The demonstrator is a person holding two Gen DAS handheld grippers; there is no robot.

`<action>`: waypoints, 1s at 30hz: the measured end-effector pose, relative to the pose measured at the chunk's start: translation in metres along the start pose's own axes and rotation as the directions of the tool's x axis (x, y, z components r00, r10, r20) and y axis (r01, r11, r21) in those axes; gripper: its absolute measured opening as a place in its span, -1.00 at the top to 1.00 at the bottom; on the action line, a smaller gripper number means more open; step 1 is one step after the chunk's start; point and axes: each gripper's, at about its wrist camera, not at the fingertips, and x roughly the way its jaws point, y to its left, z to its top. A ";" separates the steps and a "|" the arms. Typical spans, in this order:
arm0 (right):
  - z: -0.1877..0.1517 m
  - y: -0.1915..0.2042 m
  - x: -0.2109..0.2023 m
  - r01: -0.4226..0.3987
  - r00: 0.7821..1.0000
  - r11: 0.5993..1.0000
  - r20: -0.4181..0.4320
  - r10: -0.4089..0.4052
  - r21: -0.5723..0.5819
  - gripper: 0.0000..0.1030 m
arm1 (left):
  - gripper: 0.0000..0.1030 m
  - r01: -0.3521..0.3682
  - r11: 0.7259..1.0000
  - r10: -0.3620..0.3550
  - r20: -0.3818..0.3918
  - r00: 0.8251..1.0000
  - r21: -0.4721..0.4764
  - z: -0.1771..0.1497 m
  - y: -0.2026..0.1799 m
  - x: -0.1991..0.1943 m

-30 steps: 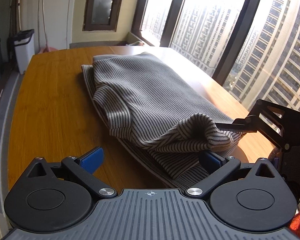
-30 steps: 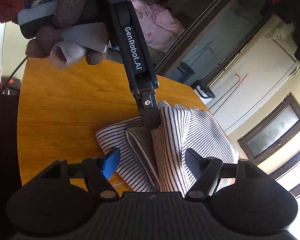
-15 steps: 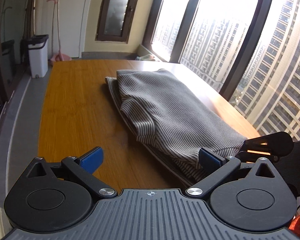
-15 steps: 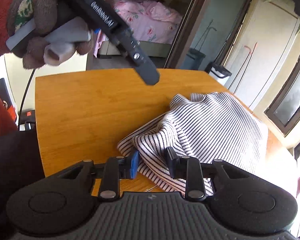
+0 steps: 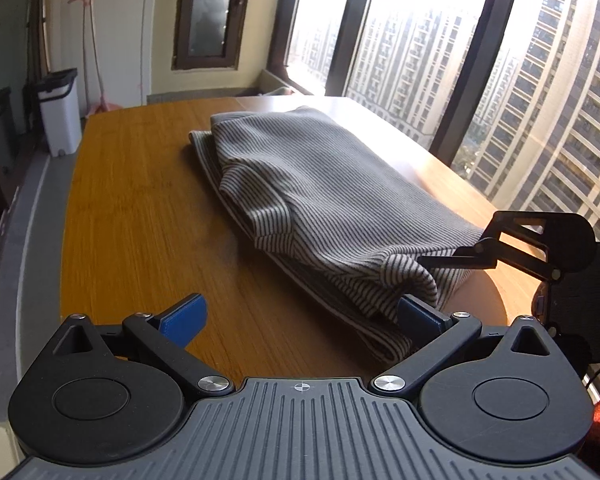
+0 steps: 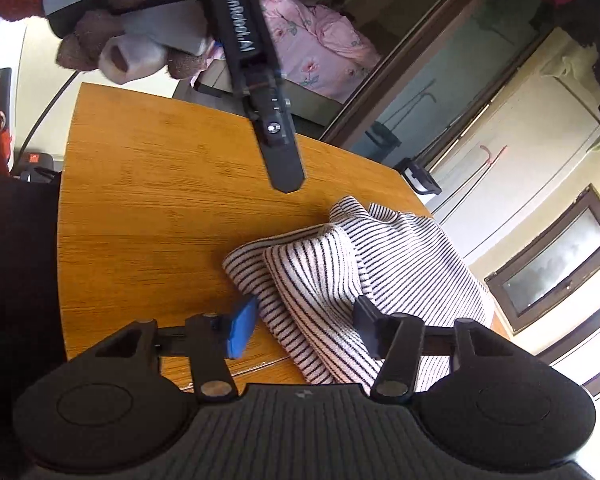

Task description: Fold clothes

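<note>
one garment, two grippers

one striped garment folded on table, near corner at 5 o'clock. left gripper spread, holding nothing. right gripper opening, fabric fold between pads. only right view shows gloved hand.

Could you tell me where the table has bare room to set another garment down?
The wooden table is bare along the striped sweater's side away from the windows, out to the far edge by the white bin. The window side has only a narrow strip.
</note>
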 end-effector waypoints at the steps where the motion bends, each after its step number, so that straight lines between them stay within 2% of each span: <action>1: 0.001 -0.010 0.003 -0.014 1.000 0.997 -0.004 0.014 0.077 0.36 | -1.00 0.006 1.000 -0.006 -0.007 1.000 0.014 -0.001 -0.003 0.001; 3: 0.002 -0.036 0.002 -0.077 0.997 0.963 -0.002 0.080 0.258 0.47 | -1.00 0.020 0.999 -0.020 -0.022 1.000 0.033 -0.004 -0.006 0.005; 6: -0.005 -0.067 0.001 -0.148 0.988 0.884 0.022 0.154 0.443 0.52 | -1.00 0.019 0.998 -0.016 -0.051 0.999 0.059 -0.005 -0.014 0.019; 8: -0.008 -0.079 0.005 -0.175 0.983 0.857 0.034 0.181 0.485 0.52 | -1.00 -0.007 0.996 0.013 -0.058 0.998 0.090 -0.004 -0.021 0.031; 9: -0.012 -0.077 0.000 -0.178 0.982 0.857 0.038 0.183 0.484 0.52 | -1.00 -0.024 0.994 0.030 -0.057 0.998 0.107 -0.002 -0.024 0.037; 11: -0.013 -0.072 -0.003 -0.163 0.986 0.875 0.046 0.159 0.456 0.51 | -1.00 -0.043 0.993 0.048 -0.052 0.997 0.108 0.003 -0.027 0.045; 13: -0.013 -0.058 -0.016 -0.109 0.994 0.909 0.055 0.095 0.402 0.32 | -1.00 -0.039 0.996 0.043 -0.048 0.998 0.082 0.010 -0.027 0.050; 14: -0.012 -0.053 -0.016 -0.058 0.998 0.936 0.048 0.044 0.346 -0.02 | -1.00 -0.031 0.997 0.034 -0.044 0.998 0.064 0.013 -0.025 0.050; 15: -0.014 -0.044 -0.017 -0.007 0.999 0.961 0.042 -0.005 0.277 -0.23 | -1.00 -0.019 0.999 0.021 -0.036 0.999 0.045 0.016 -0.024 0.049; 16: -0.016 -0.035 -0.018 0.045 0.998 0.977 0.039 -0.054 0.207 -0.25 | -1.00 -0.013 0.999 0.014 -0.031 0.999 0.032 0.018 -0.023 0.049; 18: -0.020 -0.017 -0.020 0.095 0.995 0.991 0.014 -0.097 0.091 -0.26 | -1.00 -0.010 1.000 0.011 -0.028 1.000 0.023 0.021 -0.024 0.048; 22: -0.023 0.001 0.000 0.173 0.985 0.984 -0.013 -0.173 -0.040 -0.22 | -1.00 -0.007 1.000 0.007 -0.028 1.000 0.008 0.021 -0.026 0.049; 23: -0.022 0.004 0.006 0.191 0.981 0.979 -0.016 -0.192 -0.072 0.23 | -1.00 -0.003 1.000 0.004 -0.025 1.000 0.009 0.020 -0.026 0.047; 24: -0.021 0.001 0.006 0.169 0.985 0.983 -0.029 -0.171 -0.066 0.36 | -1.00 0.005 1.000 -0.005 -0.019 1.000 0.011 0.020 -0.027 0.042; 28: -0.017 -0.010 -0.003 0.166 0.985 0.979 -0.031 -0.171 -0.121 0.47 | -1.00 0.086 0.996 -0.084 0.068 0.994 -0.024 0.020 -0.012 0.009; 30: -0.018 -0.014 -0.009 0.157 0.985 0.976 -0.049 -0.166 -0.150 0.49 | -1.00 0.066 0.996 -0.059 0.112 0.992 -0.056 0.027 -0.001 0.003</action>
